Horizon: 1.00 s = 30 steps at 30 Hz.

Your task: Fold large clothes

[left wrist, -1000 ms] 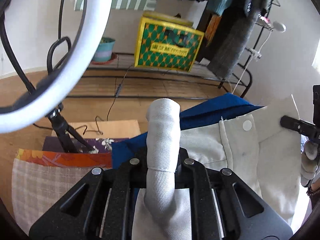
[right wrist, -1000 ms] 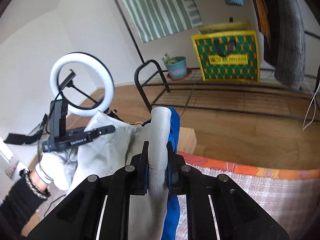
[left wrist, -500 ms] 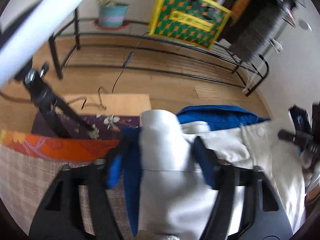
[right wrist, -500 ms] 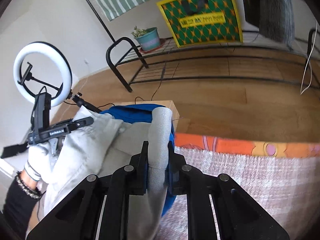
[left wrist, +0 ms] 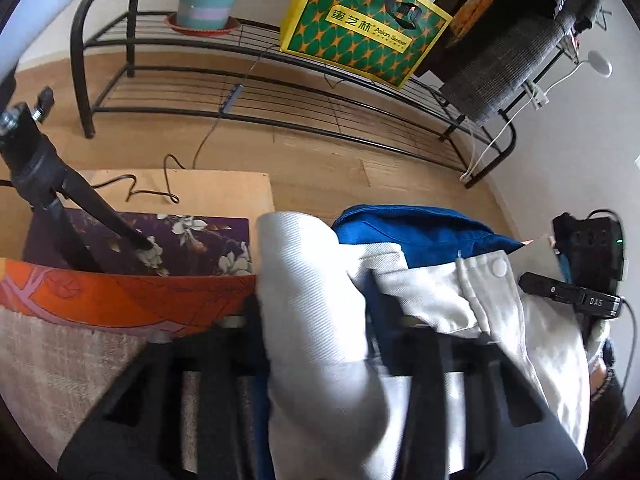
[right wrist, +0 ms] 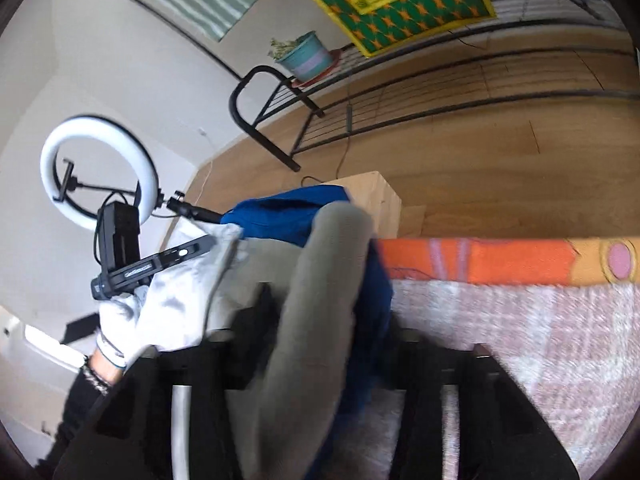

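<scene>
Cream twill garment [left wrist: 320, 340] bunches thickly, lying over blue cloth [left wrist: 424, 232].

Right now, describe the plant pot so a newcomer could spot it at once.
Find the black wire rack along the far wall. At its rounded end, well clear of the yellow-and-green bag, stands the plant pot. It is teal with a pale lilac band, on a red saucer.

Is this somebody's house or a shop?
Most likely a room in a home: a potted plant sits on a low metal rack, clothes hang above the wooden floor, and a ring light stands nearby.
</scene>
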Available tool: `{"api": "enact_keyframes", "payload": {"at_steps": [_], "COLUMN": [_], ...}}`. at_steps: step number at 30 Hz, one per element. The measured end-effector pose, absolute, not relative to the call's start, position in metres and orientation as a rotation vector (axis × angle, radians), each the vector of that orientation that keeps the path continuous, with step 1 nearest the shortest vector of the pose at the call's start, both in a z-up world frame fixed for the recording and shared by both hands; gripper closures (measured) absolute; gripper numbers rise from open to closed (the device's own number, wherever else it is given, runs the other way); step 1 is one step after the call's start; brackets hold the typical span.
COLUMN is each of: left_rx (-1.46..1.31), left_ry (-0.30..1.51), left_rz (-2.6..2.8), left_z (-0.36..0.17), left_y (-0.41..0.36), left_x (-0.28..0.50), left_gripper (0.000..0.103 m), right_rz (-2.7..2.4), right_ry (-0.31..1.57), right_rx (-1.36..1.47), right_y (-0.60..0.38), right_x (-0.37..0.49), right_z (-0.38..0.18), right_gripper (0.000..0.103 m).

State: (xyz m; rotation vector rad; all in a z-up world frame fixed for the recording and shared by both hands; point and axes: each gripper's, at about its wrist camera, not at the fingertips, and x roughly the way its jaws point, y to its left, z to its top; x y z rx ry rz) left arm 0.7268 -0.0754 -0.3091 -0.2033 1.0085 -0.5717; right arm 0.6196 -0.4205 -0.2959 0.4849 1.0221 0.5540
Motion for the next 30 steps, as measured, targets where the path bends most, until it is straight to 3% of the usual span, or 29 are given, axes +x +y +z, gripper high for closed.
{"api": "enact_keyframes", "payload": {"at_steps": [5, 19, 25, 30], "left_rx": [-0.107, -0.132, -0.163, -0.109], "left_ry": [0.92, 0.646, 0.554, 0.46], "left_rz": [-0.548, -0.598, -0.595, -0.645], "left_z": [-0.279, -0.127, -0.062, -0.053], "left_y": [-0.084, -0.037, -0.045, -0.06], "left_x": [0.698, 0.555, 0.527, 0.467], "left_gripper": [0.087, 0.089, 0.089, 0.089], "right_rz": [0.503, 0.499, 0.419, 0.402], "right_ry": [0.942, 0.68, 0.582, 0.546], "right_rx": [0.327, 0.01, -0.04, -0.09], "right_y": [-0.398, -0.353, -0.352, -0.38], "right_x": [0.603, 0.453, 0.443, 0.41], "right_z": [-0.256, -0.096, -0.028, 0.0], "right_gripper": [0.09, 0.091, 0.091, 0.091]}}
